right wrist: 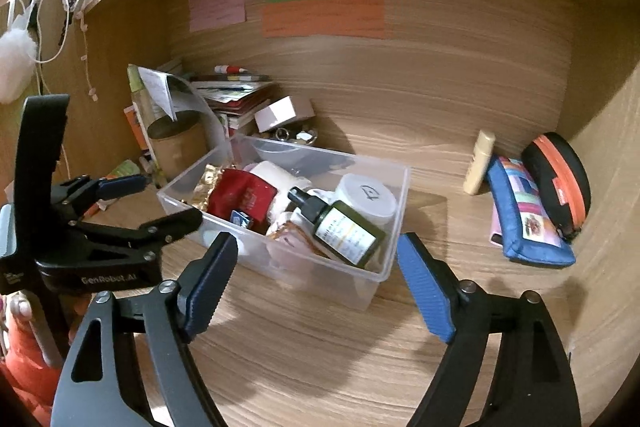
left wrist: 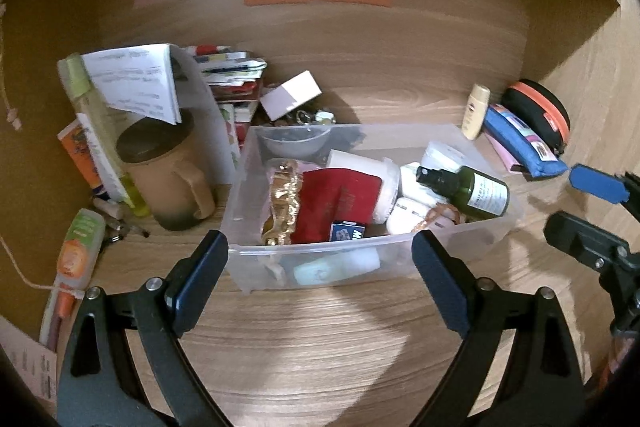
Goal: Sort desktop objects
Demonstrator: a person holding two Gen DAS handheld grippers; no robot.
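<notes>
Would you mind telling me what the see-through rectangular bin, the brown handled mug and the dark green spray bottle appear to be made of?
The see-through rectangular bin looks like thin frosted plastic: its contents show hazily through the walls. The brown handled mug seems matte glazed ceramic, thick-walled, darkening towards the base. The dark green spray bottle is glossy and could be tinted glass or plastic; its black spray head appears plastic.

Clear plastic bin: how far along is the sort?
Done: the clear plastic bin already holds the dark green spray bottle and red pouch. In hand: nothing; left gripper and right gripper open. Left: cream tube, blue pencil case, black-and-orange zip case.
</notes>
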